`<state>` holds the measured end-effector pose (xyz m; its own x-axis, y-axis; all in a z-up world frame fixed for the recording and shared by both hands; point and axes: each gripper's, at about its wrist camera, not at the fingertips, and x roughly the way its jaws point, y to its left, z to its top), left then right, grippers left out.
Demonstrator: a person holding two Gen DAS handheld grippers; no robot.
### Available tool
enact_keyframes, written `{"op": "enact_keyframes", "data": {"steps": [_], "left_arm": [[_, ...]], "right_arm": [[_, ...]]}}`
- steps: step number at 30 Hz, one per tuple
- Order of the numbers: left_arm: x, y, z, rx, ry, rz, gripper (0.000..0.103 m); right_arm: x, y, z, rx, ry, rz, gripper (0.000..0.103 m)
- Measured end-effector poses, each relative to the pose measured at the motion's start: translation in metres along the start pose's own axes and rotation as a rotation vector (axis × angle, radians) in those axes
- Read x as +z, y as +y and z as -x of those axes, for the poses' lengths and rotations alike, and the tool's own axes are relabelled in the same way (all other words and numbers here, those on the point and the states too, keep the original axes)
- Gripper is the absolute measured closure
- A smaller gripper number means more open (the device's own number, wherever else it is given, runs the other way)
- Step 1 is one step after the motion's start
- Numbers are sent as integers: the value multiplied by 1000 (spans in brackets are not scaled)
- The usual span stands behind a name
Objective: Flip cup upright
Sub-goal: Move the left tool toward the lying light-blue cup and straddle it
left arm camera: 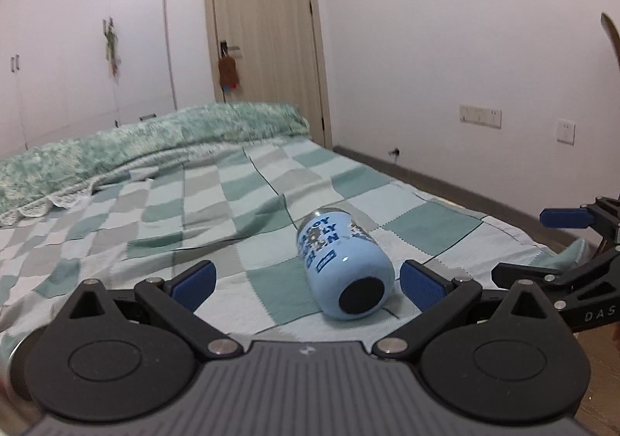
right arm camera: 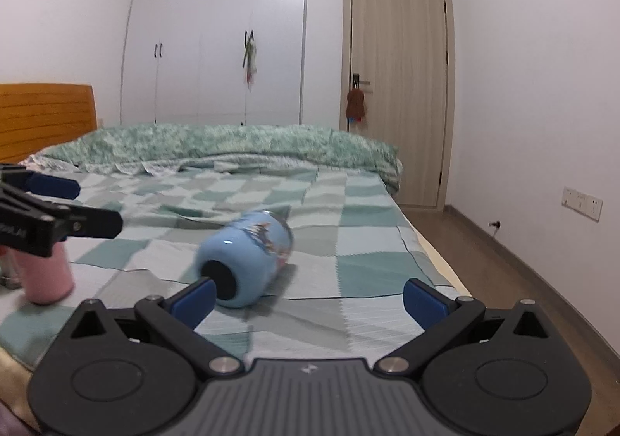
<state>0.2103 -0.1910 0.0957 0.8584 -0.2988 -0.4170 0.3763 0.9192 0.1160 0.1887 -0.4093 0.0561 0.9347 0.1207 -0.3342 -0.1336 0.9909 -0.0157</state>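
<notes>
So the blue cup point(left arm camera: 346, 268) is lying on its side on the checked bedspread point(left arm camera: 162, 211), black base pointing toward the cameras, mouth facing away toward the far end of the bed. You can see dark blue lettering running along its body in the left wrist view.

Left gripper point(left arm camera: 306, 283) is spread wide and holding nothing. The cup sits in the gap between its blue pads, closer to the right pad point(left arm camera: 420, 285), just beside it, though I can't tell if they actually touch.

Right gripper point(right arm camera: 309, 299) is also wide open and empty. From its camera the cup point(right arm camera: 245, 261) lies off to the left, with the base right behind the left pad point(right arm camera: 193, 300); looks close, but contact isn't clear.

There's also a pink cup point(right arm camera: 48, 275) on the near left of the bed in the right wrist view, partly hidden behind the other gripper's black fingers. A fuzzy green blanket point(right arm camera: 232, 145) is bunched up at the far end, with a wooden door point(right arm camera: 399, 87) and white wardrobe point(right arm camera: 217, 33) behind it.
</notes>
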Motion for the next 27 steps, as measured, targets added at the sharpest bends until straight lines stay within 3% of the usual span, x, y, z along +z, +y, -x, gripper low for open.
{"op": "enact_keyframes", "data": {"steps": [7, 17, 22, 27], "left_arm": [[30, -10, -62, -37, 157, -23, 0], [50, -3, -153, -96, 418, 63, 0], [47, 6, -177, -156, 456, 81, 0], [47, 6, -188, -228, 466, 14, 0]], "right_arm": [[18, -30, -38, -3, 56, 15, 0], [31, -58, -85, -4, 126, 24, 0], [31, -66, -103, 5, 143, 4, 0], [32, -60, -120, 15, 170, 2, 0]]}}
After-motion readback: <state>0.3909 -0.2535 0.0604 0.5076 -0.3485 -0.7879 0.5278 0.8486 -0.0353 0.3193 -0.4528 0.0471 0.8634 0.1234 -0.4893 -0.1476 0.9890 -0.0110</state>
